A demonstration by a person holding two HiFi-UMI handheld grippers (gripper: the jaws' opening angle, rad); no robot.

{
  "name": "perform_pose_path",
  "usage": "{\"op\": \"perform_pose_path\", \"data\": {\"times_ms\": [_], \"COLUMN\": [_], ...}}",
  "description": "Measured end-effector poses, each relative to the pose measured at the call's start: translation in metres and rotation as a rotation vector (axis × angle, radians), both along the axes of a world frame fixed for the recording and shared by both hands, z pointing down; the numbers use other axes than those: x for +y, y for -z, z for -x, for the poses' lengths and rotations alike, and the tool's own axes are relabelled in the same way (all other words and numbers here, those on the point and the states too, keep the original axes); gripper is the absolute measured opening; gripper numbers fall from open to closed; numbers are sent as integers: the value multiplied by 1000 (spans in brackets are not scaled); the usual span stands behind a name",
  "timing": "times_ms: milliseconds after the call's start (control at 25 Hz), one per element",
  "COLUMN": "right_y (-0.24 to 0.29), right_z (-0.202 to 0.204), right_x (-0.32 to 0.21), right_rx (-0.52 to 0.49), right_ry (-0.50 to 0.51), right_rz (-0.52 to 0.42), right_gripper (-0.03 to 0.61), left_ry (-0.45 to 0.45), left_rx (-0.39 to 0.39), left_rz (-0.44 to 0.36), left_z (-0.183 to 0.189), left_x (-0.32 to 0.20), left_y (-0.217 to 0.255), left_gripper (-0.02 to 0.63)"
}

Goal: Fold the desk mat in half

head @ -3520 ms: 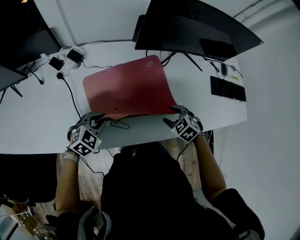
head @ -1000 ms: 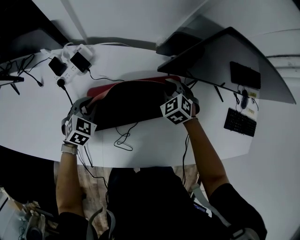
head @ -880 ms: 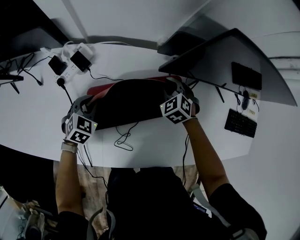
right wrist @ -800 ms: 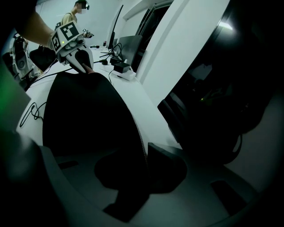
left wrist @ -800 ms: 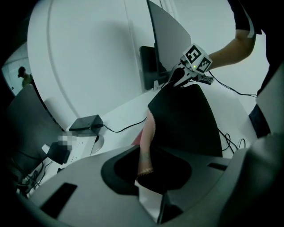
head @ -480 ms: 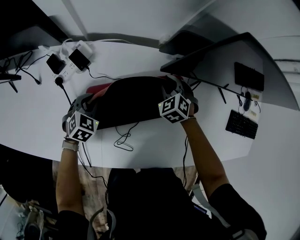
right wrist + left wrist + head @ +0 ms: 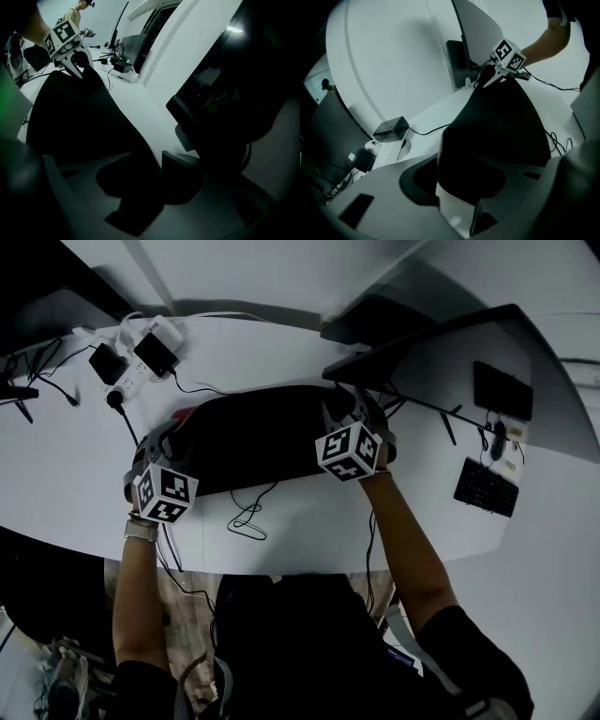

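Black underside up, the mat [image 7: 262, 437] lies folded over on the white desk [image 7: 75, 484], with a gripper at each end.

We see a red sliver of its top face at the left end, just beside the left gripper [image 7: 161, 440]. That gripper's jaws have just been opening and stand partly apart, with the mat's corner loose between them. The right gripper [image 7: 349, 407] has also just been opening. It is partly apart around the other corner, and a strip of desk shows between the mat's edge and one jaw. A looped cable [image 7: 246, 517] lies near the mat's near edge. A monitor [image 7: 450, 343] stands just behind the right gripper, and a power strip [image 7: 141, 348] sits far left.
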State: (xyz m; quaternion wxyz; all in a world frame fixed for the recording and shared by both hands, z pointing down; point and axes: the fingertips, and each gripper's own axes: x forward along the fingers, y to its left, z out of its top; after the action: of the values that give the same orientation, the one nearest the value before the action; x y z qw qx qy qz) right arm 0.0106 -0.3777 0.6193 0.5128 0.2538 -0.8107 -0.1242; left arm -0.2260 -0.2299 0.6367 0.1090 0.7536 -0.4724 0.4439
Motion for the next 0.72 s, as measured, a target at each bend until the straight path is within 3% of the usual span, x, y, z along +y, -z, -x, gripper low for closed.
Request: {"op": "perform_pose_path", "data": {"times_ms": [320,720], "right_y": [0,2], "right_z": [1,-1], "right_x": [2,8], "right_rx": [-2,-43], "right_ry": [-6,-28], "right_rz": [-13,43], "right_gripper": [184,248], "left_ry": [14,54], "left_rx": [-16,-27], "left_rz": [-18,-44], "left_z": [6,13], "left_x": [-2,-7], "left_y": [2,6], "left_gripper": [185,279]}}
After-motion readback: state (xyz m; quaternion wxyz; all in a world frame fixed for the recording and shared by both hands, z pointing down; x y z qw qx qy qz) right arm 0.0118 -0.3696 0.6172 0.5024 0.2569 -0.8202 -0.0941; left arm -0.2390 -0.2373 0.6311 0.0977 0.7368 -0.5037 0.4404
